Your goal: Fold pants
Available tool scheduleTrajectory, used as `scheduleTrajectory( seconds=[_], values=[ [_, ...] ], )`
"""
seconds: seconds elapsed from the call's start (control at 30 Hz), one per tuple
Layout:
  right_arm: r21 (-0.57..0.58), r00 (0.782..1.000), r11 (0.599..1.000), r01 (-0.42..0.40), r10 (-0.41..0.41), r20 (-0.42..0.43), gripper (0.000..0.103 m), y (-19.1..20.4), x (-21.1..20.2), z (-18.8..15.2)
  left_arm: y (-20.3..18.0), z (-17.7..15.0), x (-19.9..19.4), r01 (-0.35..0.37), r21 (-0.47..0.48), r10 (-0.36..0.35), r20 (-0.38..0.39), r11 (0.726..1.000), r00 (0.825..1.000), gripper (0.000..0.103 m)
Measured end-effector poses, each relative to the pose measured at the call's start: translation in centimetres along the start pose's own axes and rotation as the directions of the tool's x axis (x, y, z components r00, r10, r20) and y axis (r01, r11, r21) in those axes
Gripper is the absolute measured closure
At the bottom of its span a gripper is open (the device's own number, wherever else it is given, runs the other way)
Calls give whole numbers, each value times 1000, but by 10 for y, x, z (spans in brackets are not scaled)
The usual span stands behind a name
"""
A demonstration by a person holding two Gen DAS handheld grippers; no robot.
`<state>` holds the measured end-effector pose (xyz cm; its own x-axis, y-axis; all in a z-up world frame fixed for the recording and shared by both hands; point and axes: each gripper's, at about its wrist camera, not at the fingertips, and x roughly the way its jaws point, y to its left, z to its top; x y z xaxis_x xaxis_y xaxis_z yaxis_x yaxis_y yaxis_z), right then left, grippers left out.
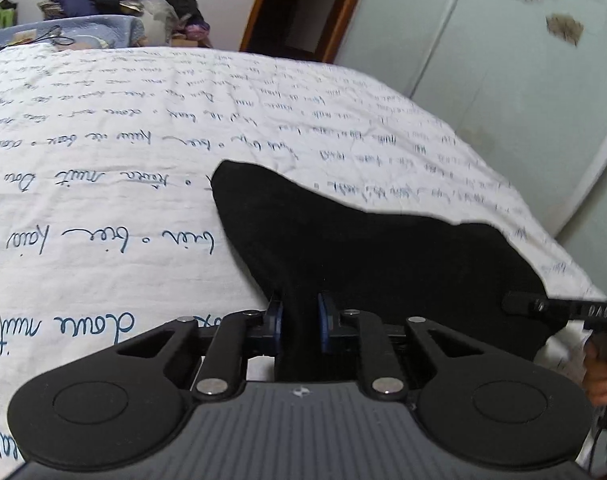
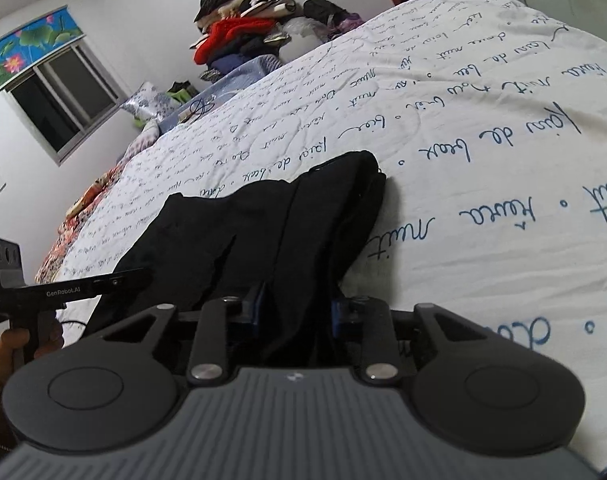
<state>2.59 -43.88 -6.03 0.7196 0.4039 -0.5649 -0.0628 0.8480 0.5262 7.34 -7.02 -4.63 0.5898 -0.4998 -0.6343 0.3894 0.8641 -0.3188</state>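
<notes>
left gripper (image 1: 299,320): black linkage, silver pivot screws, blue fingers (image 1: 274,318), ribbed grey housing
right gripper (image 2: 295,308): same build

The white bedspread (image 1: 103,184) with blue handwriting lies open and flat to the left of the black pants (image 1: 375,256) in the left wrist view, and beyond them toward the far edge of the bed; nothing stands on that stretch. In the right wrist view the same bedspread (image 2: 483,208) is bare to the right of the pants (image 2: 271,224). At the far end of the bed a heap of clothes (image 2: 243,28) and a blue quilt (image 1: 63,32) block the way, with a thin dark cord (image 2: 199,110) lying just before them. Past the right edge of the bed, pale patterned wardrobe doors (image 1: 503,60) stand near.
</notes>
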Motion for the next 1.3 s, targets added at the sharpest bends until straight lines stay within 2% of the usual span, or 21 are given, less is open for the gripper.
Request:
scheduleTrajectory(
  seconds=[0.1,0.2,0.37,0.4,0.47,0.53,0.57,0.6,0.67,0.73,0.77,0.8,0.87,0.93,1.0,1.07,1.1,1.17,1.23,1.3],
  values=[
    [-3,1000,1000,12,-12,20,78,9,-3,3,1,3,-14,4,-15,-4,54,1000,999,89],
    [-43,999,999,1,1,52,80,28,-9,11,-1,8,-28,-19,21,17,83,1000,996,89],
    [-94,994,993,-70,78,80,81,58,-7,24,0,15,-58,-135,57,124,159,989,979,89],
    [-103,993,991,-85,93,76,81,62,-3,24,4,17,-61,-150,53,140,150,987,979,88],
    [-93,995,992,-84,89,53,80,66,9,24,16,20,-52,-158,53,155,64,986,986,86],
    [-85,999,996,-35,35,1,74,61,26,21,32,16,-37,-213,16,214,-31,977,976,82],
    [-96,999,995,23,-25,-21,60,58,34,18,38,13,-35,-223,1,222,-48,975,974,76],
    [-110,997,991,73,-77,-29,55,56,39,14,43,10,-38,-222,-13,221,-38,975,974,74],
    [-140,997,987,81,-83,-9,57,58,31,10,41,13,-46,-264,-8,264,1,964,964,59],
    [-194,988,970,149,-139,62,56,68,15,15,26,21,-50,-359,59,354,85,931,931,45],
    [-227,980,955,190,-169,107,55,74,8,21,17,26,-51,-388,90,376,126,917,918,33],
    [-255,973,944,212,-179,146,54,82,4,26,8,31,-50,-393,112,374,157,913,914,24],
    [-310,971,929,202,-150,184,54,99,4,40,-7,40,-39,-340,169,312,175,925,934,17],
    [-352,981,924,151,-96,169,54,115,16,49,-17,48,-15,-304,213,279,141,929,950,17],
    [-392,993,916,89,-52,104,57,127,40,53,-21,49,14,-313,232,302,82,921,950,17],
    [-407,997,910,78,-75,22,60,128,72,51,-21,45,39,-334,244,334,41,910,942,17],
    [-423,993,901,102,-117,-9,63,124,88,49,-20,42,51,-350,258,357,21,900,934,16],
    [-471,969,855,218,-247,0,60,113,108,43,-20,32,56,-371,261,379,23,891,925,16],
    [-431,972,875,219,-235,17,60,109,102,43,-22,27,47,-380,258,381,50,888,923,16],
    [-448,960,850,276,-267,86,51,117,85,39,-24,26,43,-389,253,388,56,886,920,16]
  ],
)
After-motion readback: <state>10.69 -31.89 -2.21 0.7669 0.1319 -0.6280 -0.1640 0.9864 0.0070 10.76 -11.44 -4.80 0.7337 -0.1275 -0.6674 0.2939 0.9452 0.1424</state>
